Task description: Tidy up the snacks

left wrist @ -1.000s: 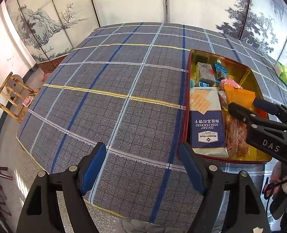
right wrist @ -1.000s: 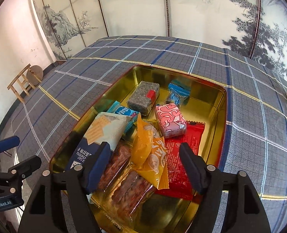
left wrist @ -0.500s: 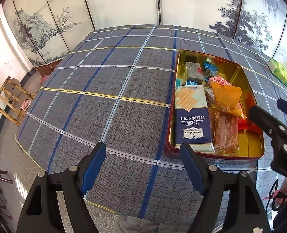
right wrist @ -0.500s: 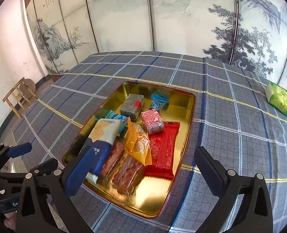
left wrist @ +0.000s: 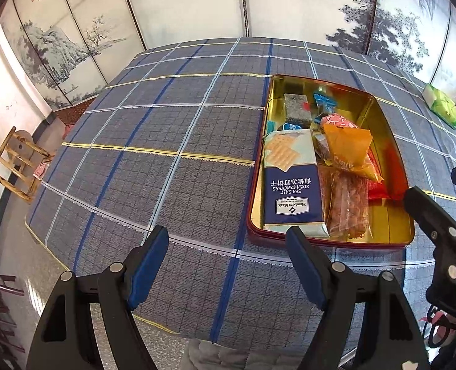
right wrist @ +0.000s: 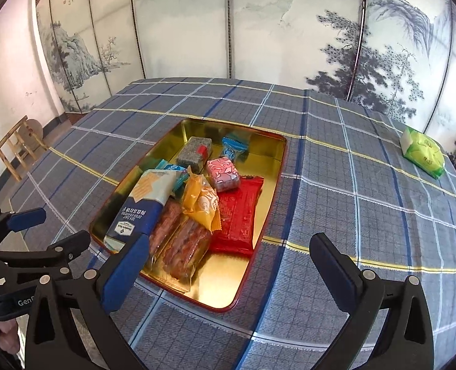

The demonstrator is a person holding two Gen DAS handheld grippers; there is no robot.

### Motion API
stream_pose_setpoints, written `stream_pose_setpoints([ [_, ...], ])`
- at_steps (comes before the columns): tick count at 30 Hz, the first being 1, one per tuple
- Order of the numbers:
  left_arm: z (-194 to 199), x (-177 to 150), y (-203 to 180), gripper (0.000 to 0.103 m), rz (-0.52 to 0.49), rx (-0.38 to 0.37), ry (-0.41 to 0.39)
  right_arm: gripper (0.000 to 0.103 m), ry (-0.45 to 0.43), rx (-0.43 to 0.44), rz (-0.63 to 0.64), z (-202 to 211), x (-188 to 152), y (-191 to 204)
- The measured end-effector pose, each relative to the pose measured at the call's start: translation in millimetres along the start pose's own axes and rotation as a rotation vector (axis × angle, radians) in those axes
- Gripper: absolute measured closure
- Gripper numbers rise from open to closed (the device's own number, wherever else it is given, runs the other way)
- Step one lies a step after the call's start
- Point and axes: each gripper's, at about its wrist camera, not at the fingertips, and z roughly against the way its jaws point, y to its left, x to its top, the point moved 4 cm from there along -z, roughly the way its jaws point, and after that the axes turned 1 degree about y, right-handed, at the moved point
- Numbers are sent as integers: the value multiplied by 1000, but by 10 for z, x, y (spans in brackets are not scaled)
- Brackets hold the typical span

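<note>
1. Tabletop (right wrist: 335,166): grey checked cloth crossed by blue, white and yellow stripes.
2. Tin tray (right wrist: 271,191): gold inside, dark red rim.
3. Cracker pack (left wrist: 292,185): navy lower half, pale top showing tan crackers, white lettering.
4. Orange pouch (right wrist: 201,202) with white swirls; red wrapper (right wrist: 238,215) beside it.
5. Pink sweet (right wrist: 223,171) patterned in white; speckled grey bar (right wrist: 194,151) with a red label; blue-and-white candy (right wrist: 232,149).
6. Clear packs (right wrist: 181,243) of reddish-brown pieces, possibly dried meat.
7. Green packet (right wrist: 423,155), white end.
8. Folding screen (right wrist: 258,30): grey ink mountains and pines on off-white panels.
9. Right gripper (right wrist: 231,265) and left gripper (left wrist: 228,257): black frames, blue pads.
</note>
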Motion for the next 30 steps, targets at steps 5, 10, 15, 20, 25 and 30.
stream_pose_setpoints([
  [5,18,4,-43,27,-6,5,0,0,2,-11,0,17,-4,-24],
  [10,30,7,-91,27,-18,11,2,0,40,23,-30,-37,-56,-54],
  [15,42,22,-121,27,-22,18,1,0,71,35,-56,-80,-99,-89],
  [20,51,35,-155,27,-27,19,-1,0,120,50,-90,-148,-172,-133],
  [25,55,47,-166,27,-26,20,-1,0,132,49,-96,-173,-202,-162],
  [30,62,49,-177,27,-28,21,-2,0,143,46,-91,-188,-219,-148],
])
